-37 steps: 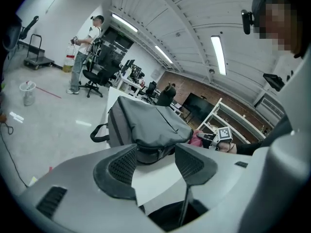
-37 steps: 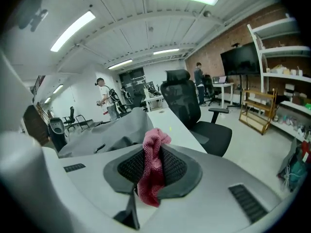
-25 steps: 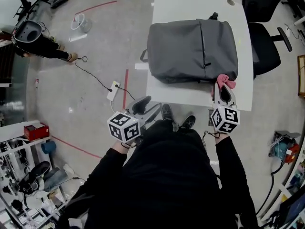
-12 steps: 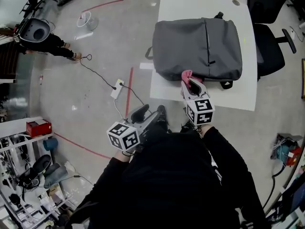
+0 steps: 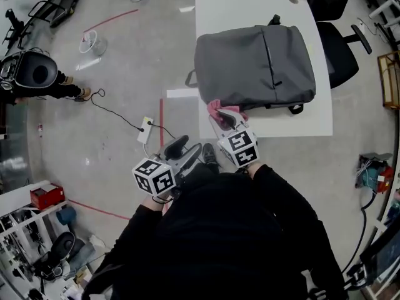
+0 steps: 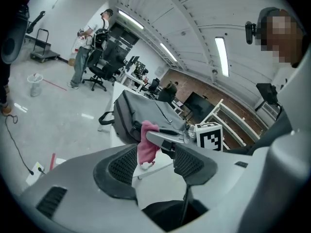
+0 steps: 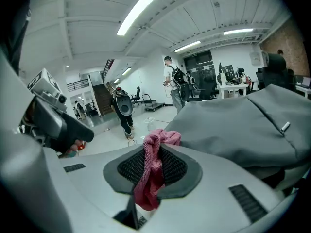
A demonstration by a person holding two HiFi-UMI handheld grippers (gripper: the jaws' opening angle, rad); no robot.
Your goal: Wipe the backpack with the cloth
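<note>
A grey backpack (image 5: 256,64) lies flat on the white table (image 5: 294,125). My right gripper (image 5: 223,115) is shut on a pink cloth (image 5: 218,107), which bunches out past the fingertips at the backpack's near left corner. In the right gripper view the cloth (image 7: 152,174) is pinched between the two pads, with the backpack (image 7: 243,125) just ahead to the right. My left gripper (image 5: 181,149) hangs off the table's left side, over the floor, open with nothing between its pads. In the left gripper view, the cloth (image 6: 147,142) and backpack (image 6: 127,116) show beyond the jaws.
A black office chair (image 5: 337,52) stands at the table's right side. On the floor to the left lie a power strip (image 5: 145,130) with its cable and a red tape line (image 5: 160,120). A person (image 6: 85,50) stands far off by some chairs.
My right gripper has carried the cloth leftward along the backpack's near edge, from its right corner to its left corner. The left gripper shifted only a little.
</note>
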